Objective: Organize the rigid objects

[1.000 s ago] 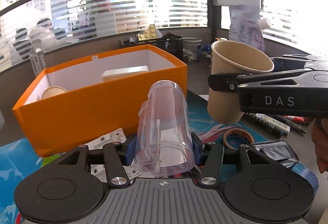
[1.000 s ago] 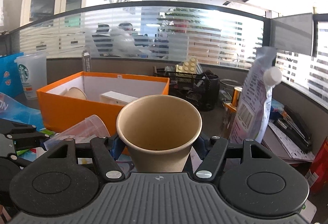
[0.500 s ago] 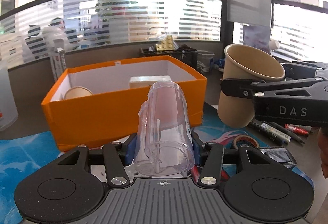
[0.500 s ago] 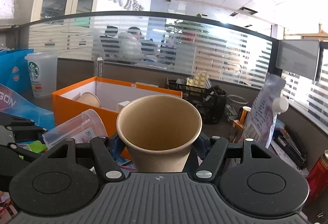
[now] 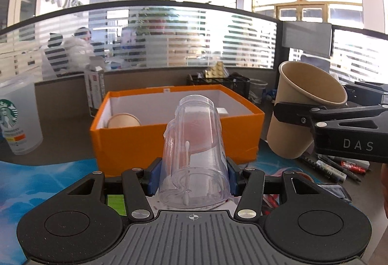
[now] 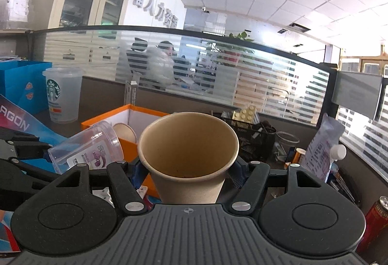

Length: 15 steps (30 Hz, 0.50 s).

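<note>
My left gripper (image 5: pixel 192 177) is part closed, its blue pads clamping a clear plastic cup (image 5: pixel 194 156) lying on its side, mouth toward the camera, a white stick inside it. My right gripper (image 6: pixel 188 169) grips a brown paper cup (image 6: pixel 188 156) by its sides, mouth tilted toward the camera. Both cups hang above the desk's near edge, in front of the orange box (image 5: pixel 177 141). Inside the box, at its left end, lies another paper cup (image 5: pixel 123 120). Pens (image 5: pixel 339 166) lie at the desk's right edge.
</note>
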Available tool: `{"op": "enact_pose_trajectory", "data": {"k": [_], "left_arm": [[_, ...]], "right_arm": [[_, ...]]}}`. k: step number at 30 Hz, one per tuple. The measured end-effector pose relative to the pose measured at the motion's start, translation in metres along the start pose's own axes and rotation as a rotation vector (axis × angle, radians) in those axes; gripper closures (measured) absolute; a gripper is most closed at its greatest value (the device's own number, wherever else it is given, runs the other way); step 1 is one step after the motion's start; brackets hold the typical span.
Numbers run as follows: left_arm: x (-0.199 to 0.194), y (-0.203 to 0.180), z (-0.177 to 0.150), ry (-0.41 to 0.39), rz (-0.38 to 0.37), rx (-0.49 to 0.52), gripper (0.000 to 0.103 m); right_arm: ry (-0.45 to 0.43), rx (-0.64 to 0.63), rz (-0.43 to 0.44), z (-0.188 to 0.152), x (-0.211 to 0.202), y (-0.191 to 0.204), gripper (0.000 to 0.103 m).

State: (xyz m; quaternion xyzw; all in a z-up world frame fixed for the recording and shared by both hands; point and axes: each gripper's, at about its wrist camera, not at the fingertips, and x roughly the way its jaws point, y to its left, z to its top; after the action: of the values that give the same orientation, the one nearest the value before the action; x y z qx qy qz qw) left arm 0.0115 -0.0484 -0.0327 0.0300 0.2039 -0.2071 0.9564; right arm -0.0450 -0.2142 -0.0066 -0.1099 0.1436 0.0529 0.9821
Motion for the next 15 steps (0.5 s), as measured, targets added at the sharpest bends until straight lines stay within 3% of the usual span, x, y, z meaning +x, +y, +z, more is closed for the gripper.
{"op": "enact_pose_trajectory", "data": {"k": [15], "left_arm": [[-0.031,0.018,0.007,-0.06,0.051,-0.019,0.052]], "right_arm": [[-0.067,-0.015,0.002,0.019,-0.022,0.024,0.04]]}}
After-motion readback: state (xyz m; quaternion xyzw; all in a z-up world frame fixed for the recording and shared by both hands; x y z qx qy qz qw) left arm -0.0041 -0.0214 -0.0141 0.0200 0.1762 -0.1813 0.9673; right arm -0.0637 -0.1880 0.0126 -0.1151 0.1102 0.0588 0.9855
